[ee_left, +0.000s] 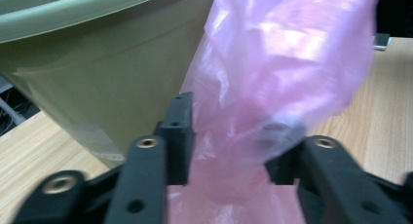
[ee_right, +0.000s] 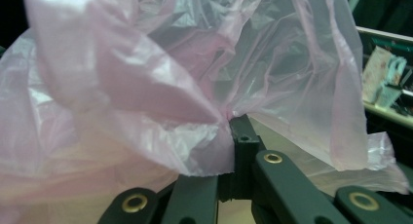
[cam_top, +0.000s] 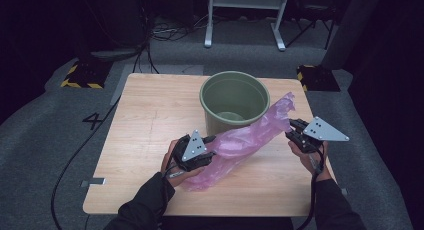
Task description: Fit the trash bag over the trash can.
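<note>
Dark grey carpet surrounds the pale wooden table where I'm working. On the left, my left gripper has its jaws parted with the lower end of the pink plastic bag lying loosely between them, not pinched. That bag is thin, translucent and crinkled, glossy in the light, stretching diagonally across the tabletop just in front of the green bucket. On the right, my right gripper is clamped tight on the bag's ruffled upper edge, holding it raised
</note>
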Tool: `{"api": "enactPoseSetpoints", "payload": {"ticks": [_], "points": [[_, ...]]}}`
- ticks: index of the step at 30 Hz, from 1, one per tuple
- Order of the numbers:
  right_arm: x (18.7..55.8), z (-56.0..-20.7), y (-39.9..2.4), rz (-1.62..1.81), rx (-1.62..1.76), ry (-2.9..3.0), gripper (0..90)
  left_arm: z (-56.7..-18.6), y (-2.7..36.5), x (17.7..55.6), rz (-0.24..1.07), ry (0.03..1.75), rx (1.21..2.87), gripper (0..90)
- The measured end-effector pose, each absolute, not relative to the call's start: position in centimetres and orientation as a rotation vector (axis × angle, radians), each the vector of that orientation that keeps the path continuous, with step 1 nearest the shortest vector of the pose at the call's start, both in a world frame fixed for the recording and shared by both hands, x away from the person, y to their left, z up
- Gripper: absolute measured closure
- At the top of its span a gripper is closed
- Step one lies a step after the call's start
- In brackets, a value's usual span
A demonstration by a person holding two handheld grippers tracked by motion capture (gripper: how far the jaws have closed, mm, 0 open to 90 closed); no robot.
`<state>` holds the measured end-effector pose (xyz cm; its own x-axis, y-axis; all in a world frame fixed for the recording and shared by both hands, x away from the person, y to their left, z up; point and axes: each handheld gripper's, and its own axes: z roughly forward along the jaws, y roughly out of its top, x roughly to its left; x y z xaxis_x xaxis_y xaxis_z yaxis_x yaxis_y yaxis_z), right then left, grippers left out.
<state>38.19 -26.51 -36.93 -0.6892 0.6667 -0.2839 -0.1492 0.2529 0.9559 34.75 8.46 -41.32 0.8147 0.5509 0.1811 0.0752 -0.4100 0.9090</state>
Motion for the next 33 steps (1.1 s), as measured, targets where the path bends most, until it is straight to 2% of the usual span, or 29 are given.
{"api": "enactPoseSetpoints", "payload": {"ticks": [4, 9, 10, 11, 12, 13, 14, 18, 28, 33], "points": [[37.3, -35.8, -25.9, 1.542, 0.421, 1.834, 90.0, -41.3, 7.9, 34.8, 0.538, 0.454, 1.969, 49.0], [36.9, -34.2, -24.6, 1.563, 0.334, 1.848, 90.0, -41.6, 7.6, 35.2, 0.497, 0.441, 2.007, 47.1], [37.0, -33.7, -24.2, 1.562, 0.312, 1.856, 90.0, -41.7, 7.5, 35.2, 0.499, 0.434, 2.008, 50.5], [37.1, -33.1, -23.5, 1.568, 0.287, 1.866, 90.0, -41.8, 7.5, 35.2, 0.497, 0.420, 2.021, 60.2], [37.1, -33.1, -23.5, 1.568, 0.287, 1.866, 90.0, -41.8, 7.5, 35.2, 0.497, 0.420, 2.021, 64.6], [37.2, -32.9, -23.3, 1.566, 0.276, 1.873, 90.0, -41.9, 7.4, 35.2, 0.497, 0.406, 2.020, 64.6], [37.5, -32.5, -22.7, 1.552, 0.260, 1.884, 90.0, -41.9, 7.4, 35.2, 0.500, 0.403, 2.015, 73.6], [38.3, -31.5, -21.7, 1.545, 0.229, 1.912, 90.0, -42.1, 7.7, 35.2, 0.500, 0.403, 1.997, 86.3], [42.4, -30.8, -19.2, 1.479, 0.259, 2.071, 90.0, -41.6, 8.6, 35.0, 0.522, 0.387, 1.965, 88.9], [45.1, -31.6, -18.6, 1.398, 0.327, 2.184, 90.0, -41.1, 9.4, 34.8, 0.538, 0.395, 1.938, 89.0]]}}
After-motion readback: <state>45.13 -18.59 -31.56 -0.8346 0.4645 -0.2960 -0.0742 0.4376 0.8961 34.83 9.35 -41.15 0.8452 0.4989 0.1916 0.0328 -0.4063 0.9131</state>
